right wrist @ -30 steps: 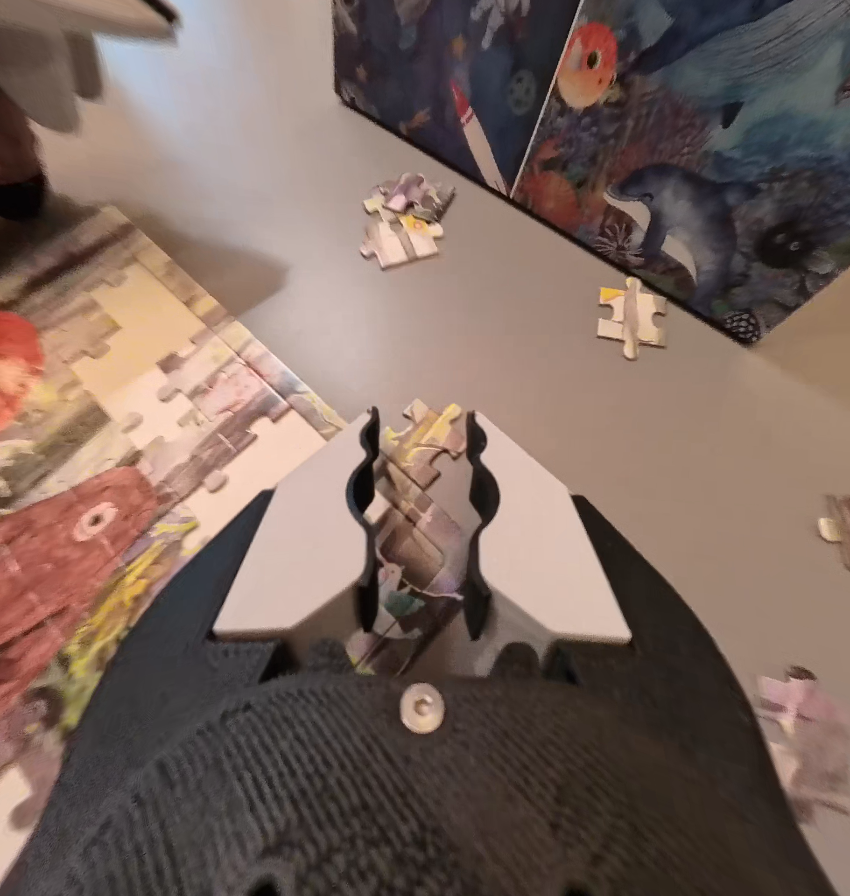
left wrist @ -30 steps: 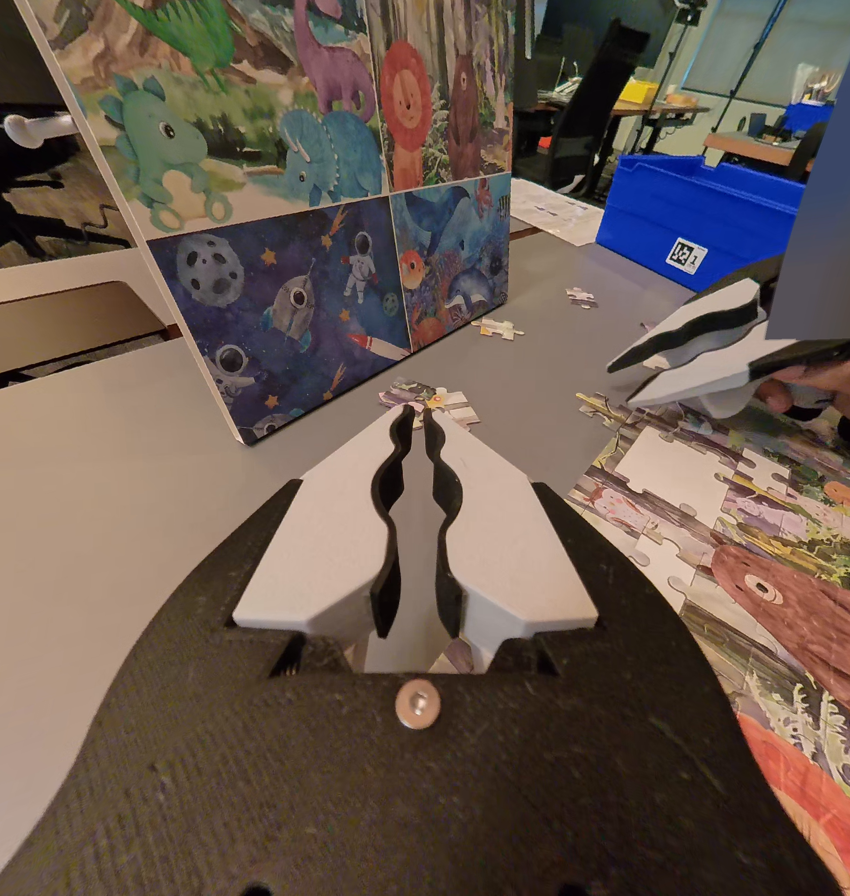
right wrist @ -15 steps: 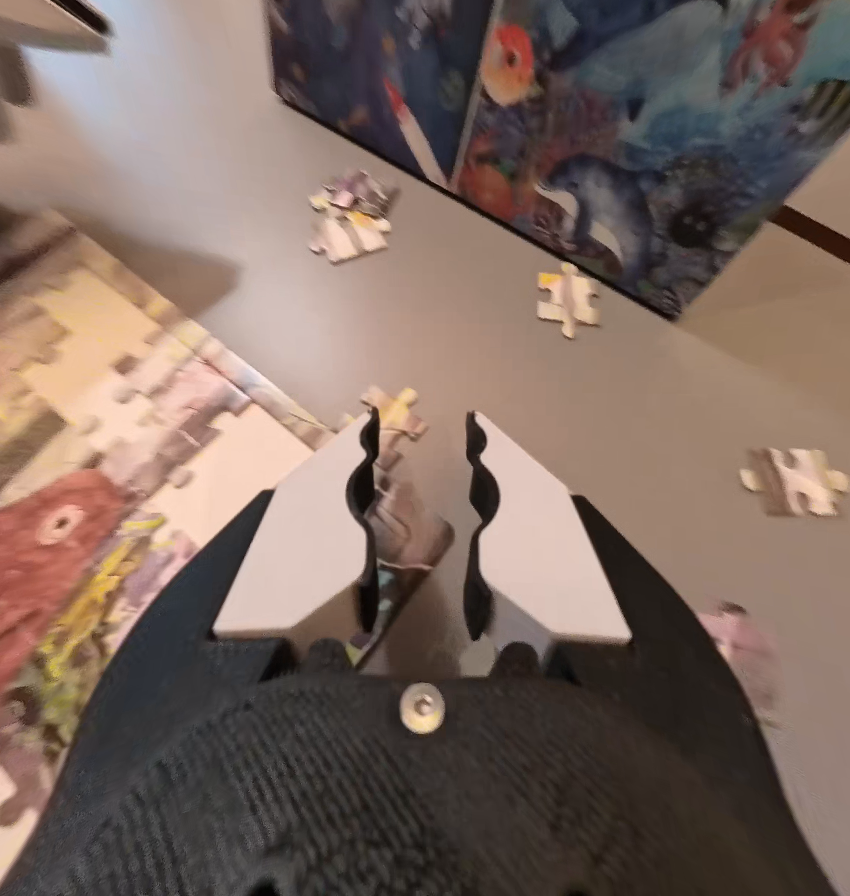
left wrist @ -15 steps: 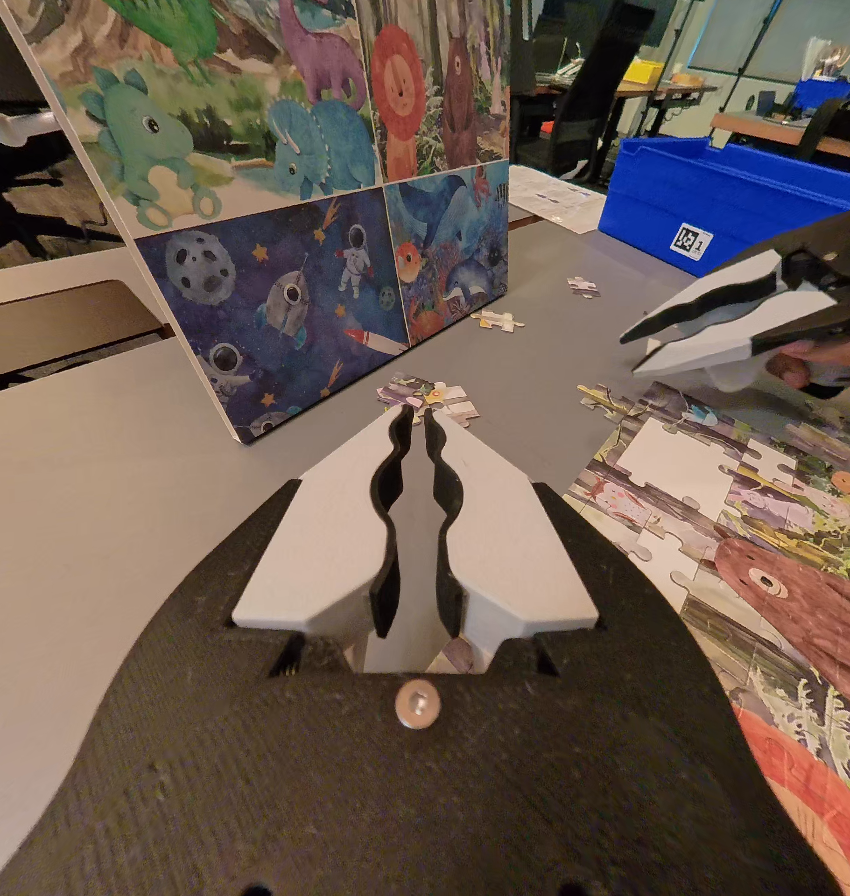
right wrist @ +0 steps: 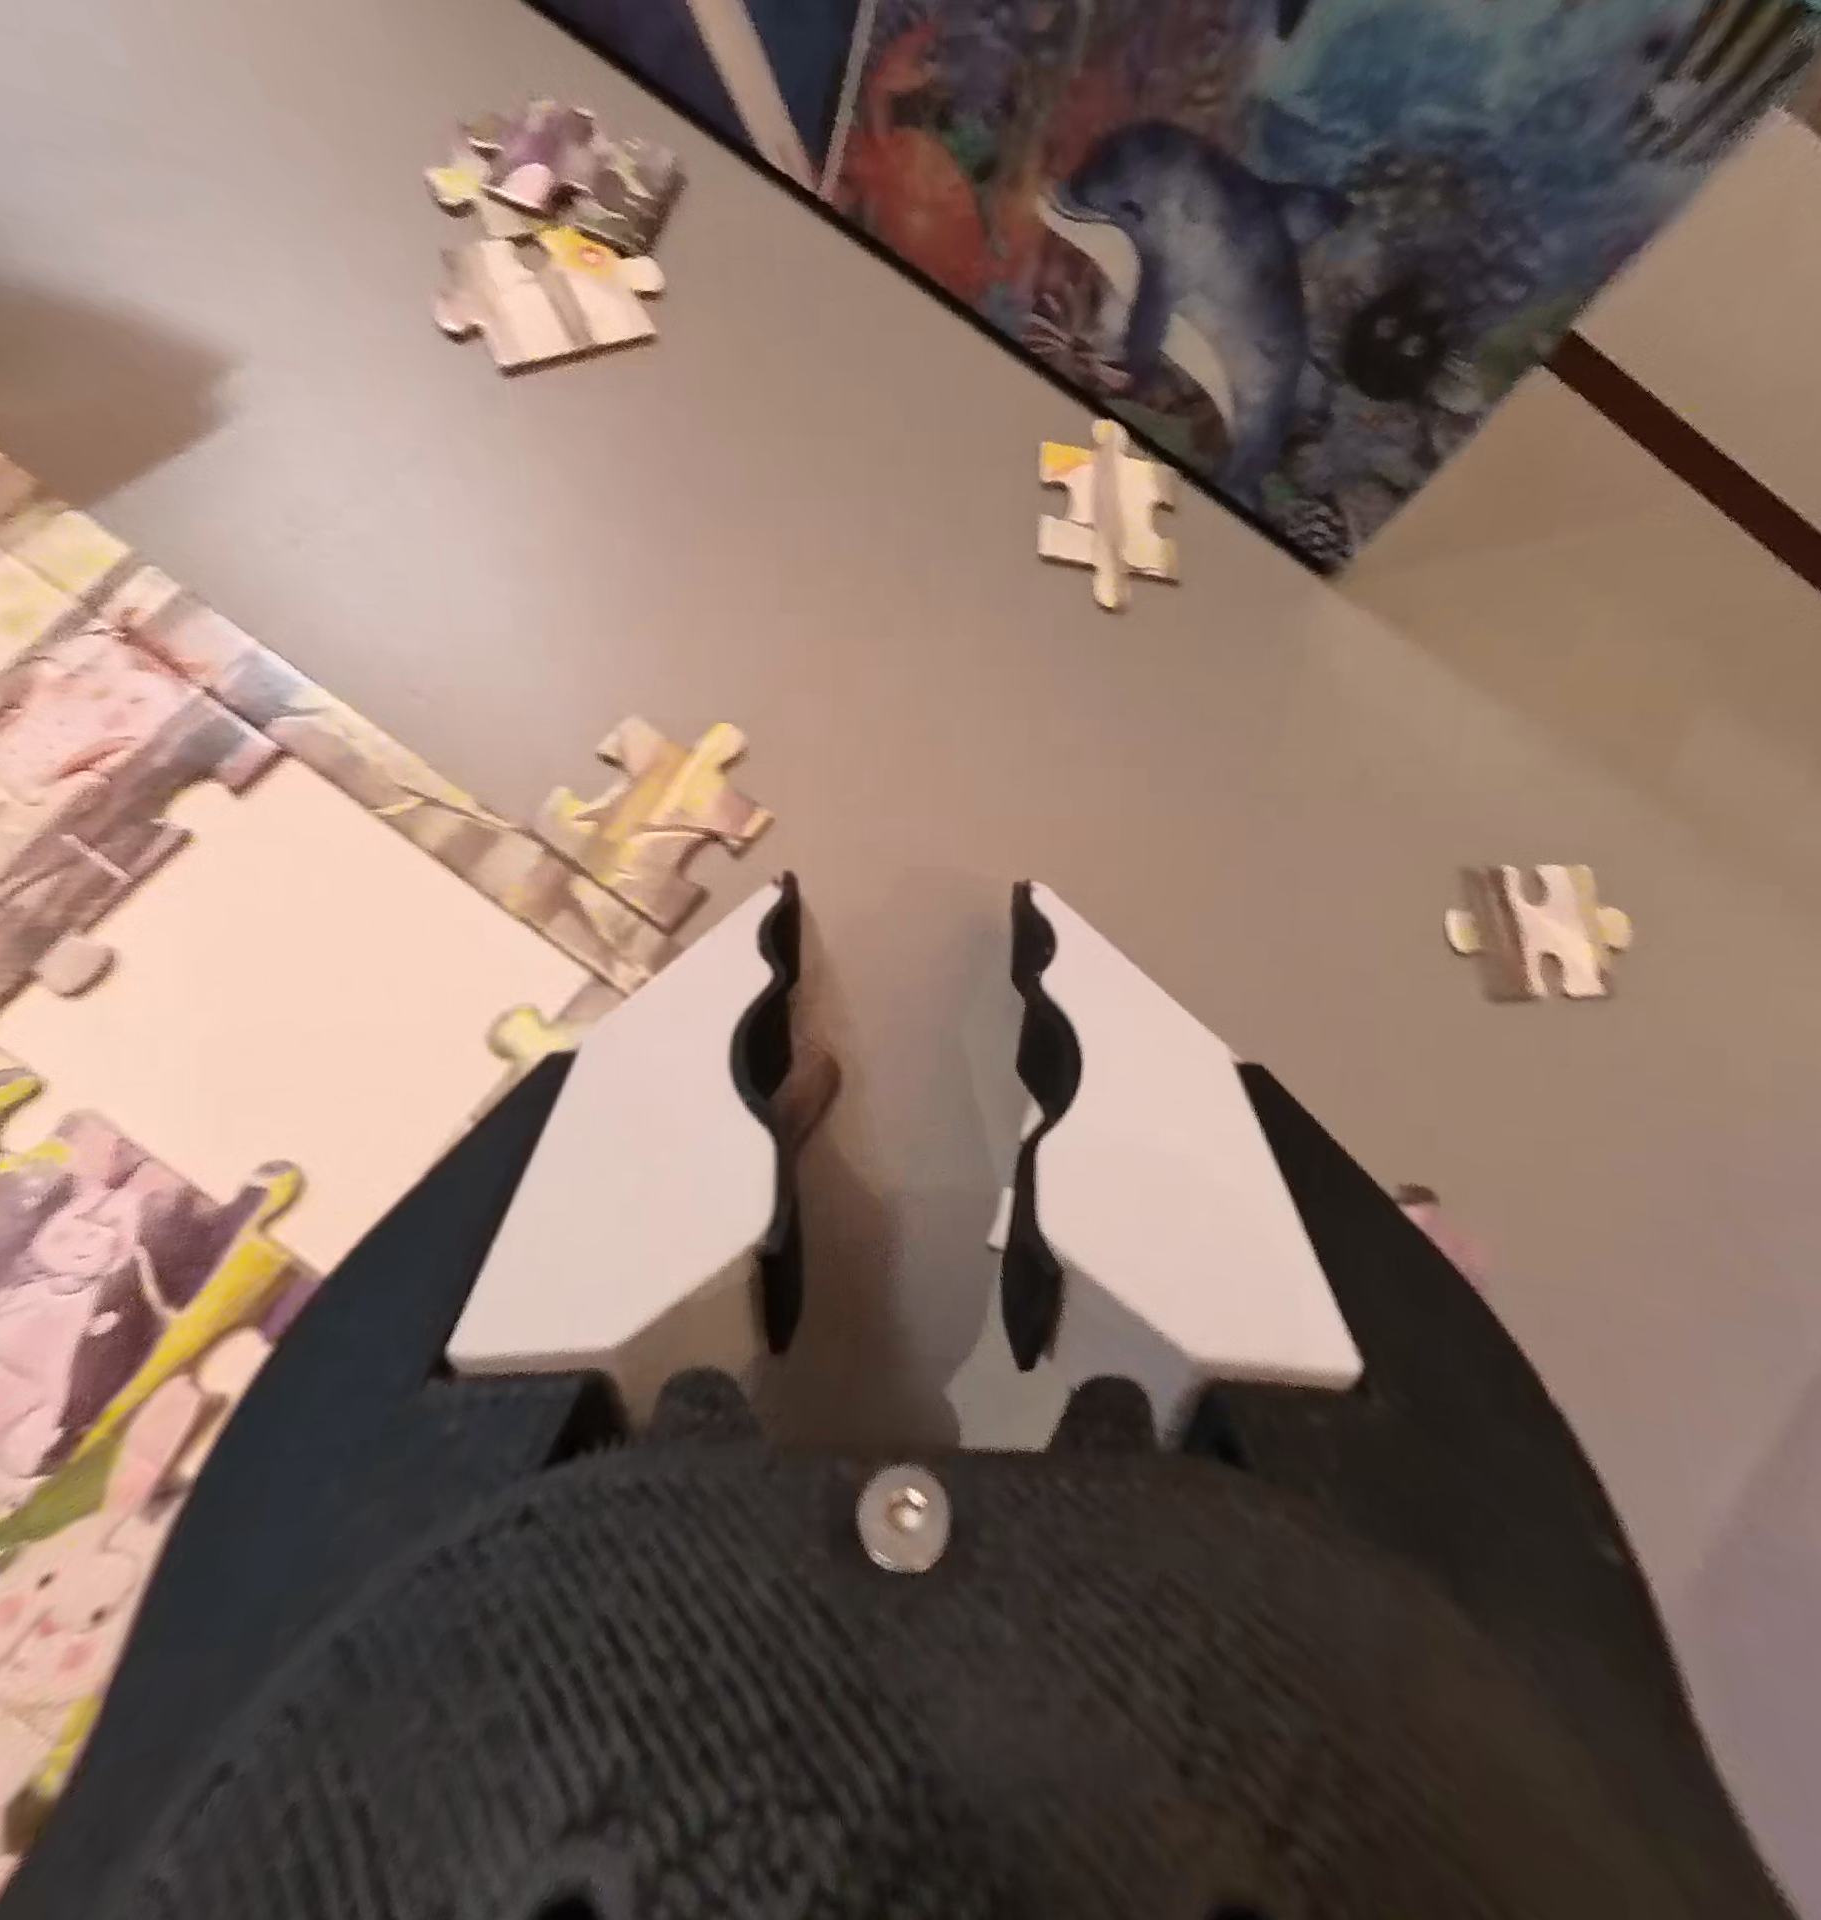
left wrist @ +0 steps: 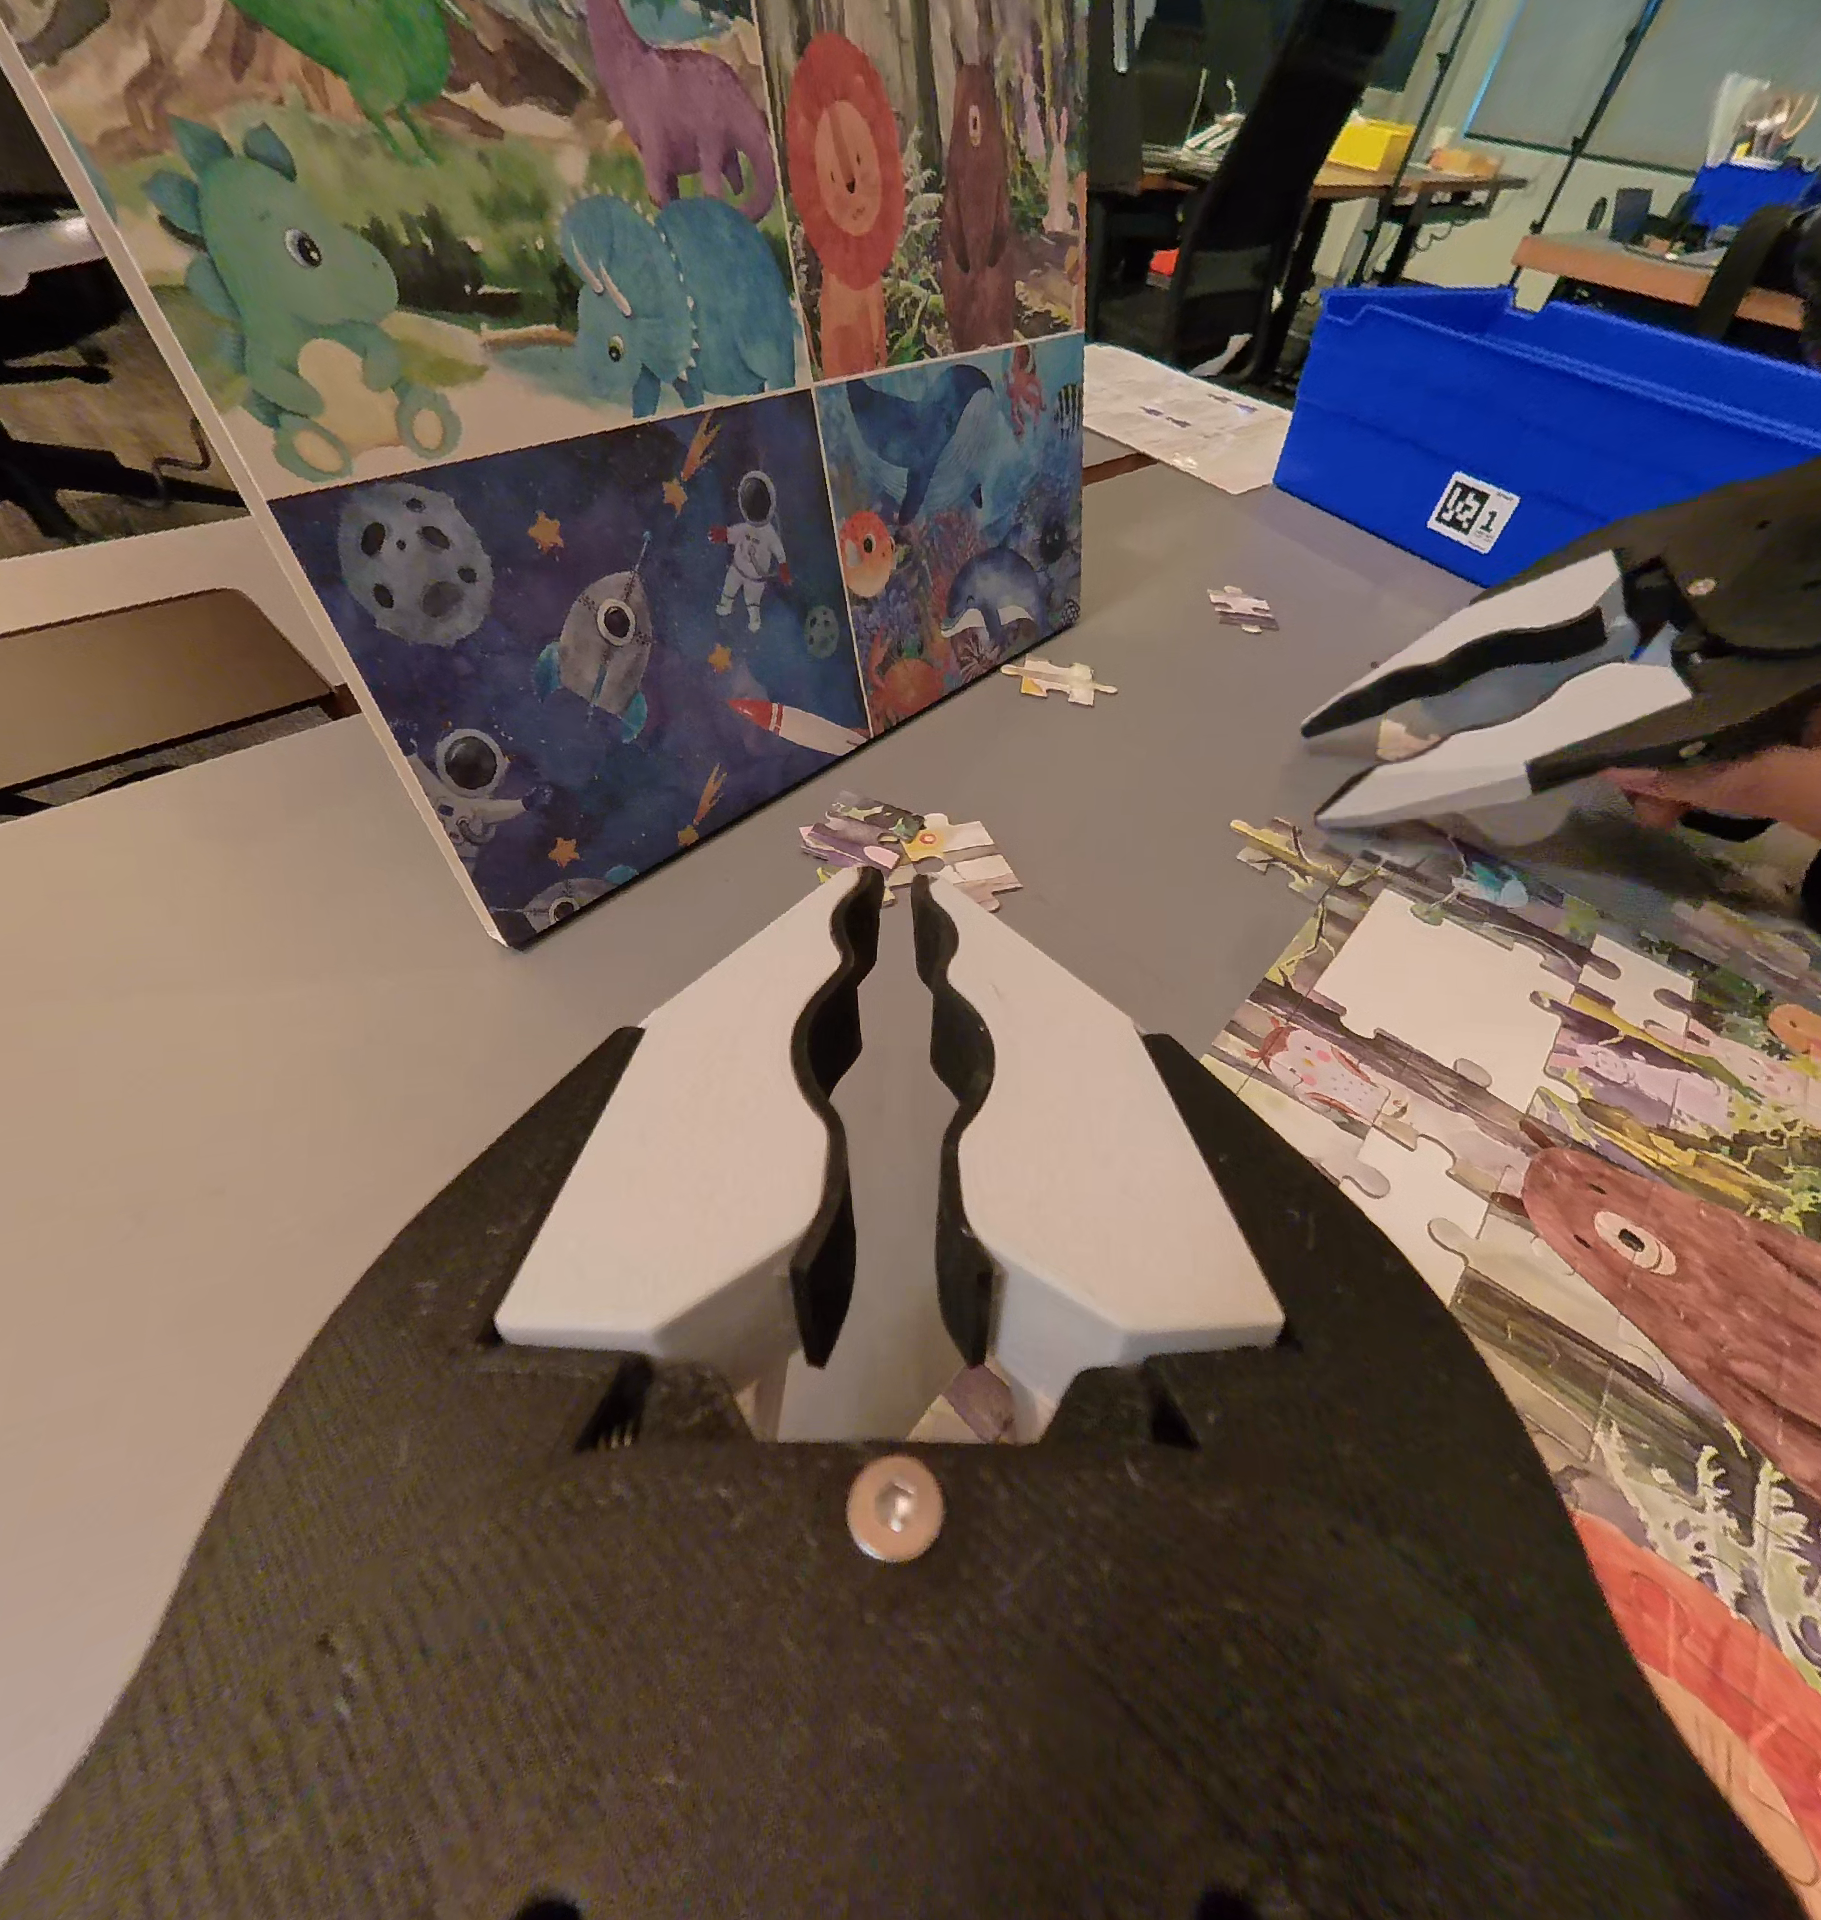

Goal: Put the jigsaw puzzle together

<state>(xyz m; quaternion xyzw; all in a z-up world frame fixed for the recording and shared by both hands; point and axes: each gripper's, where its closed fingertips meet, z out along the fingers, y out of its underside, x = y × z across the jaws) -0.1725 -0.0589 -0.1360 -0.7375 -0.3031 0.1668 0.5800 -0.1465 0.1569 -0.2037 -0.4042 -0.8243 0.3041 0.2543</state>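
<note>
The part-built jigsaw puzzle (left wrist: 1612,1143) lies flat on the grey table at the right, with a brown bear and a bare white gap in it. It also shows in the right wrist view (right wrist: 158,935). My right gripper (right wrist: 906,894) is open and empty, just past the puzzle's top corner, where a yellow-grey piece (right wrist: 657,821) lies against the edge. It shows in the left wrist view too (left wrist: 1332,769). My left gripper (left wrist: 890,883) hovers left of the puzzle, jaws almost together with nothing between them. Loose pieces lie ahead: a small heap (left wrist: 906,842) (right wrist: 553,239) and singles (right wrist: 1108,509) (right wrist: 1534,930).
The puzzle box (left wrist: 625,416) with the sample pictures stands tilted at the back left; its lower edge also shows in the right wrist view (right wrist: 1197,208). A blue bin (left wrist: 1571,416) and a paper sheet (left wrist: 1176,416) sit at the back right. A hand holds the right gripper. The tips of one gripper are about 25 cm away from the tips of the other. My right gripper is the nearer one to the part-built jigsaw puzzle (left wrist: 1612,1143): about 15 cm, against 20 cm.
The right gripper has opened wider, let go of the yellow-grey piece at the puzzle's corner and drawn off to the right. The left gripper has hardly moved.
</note>
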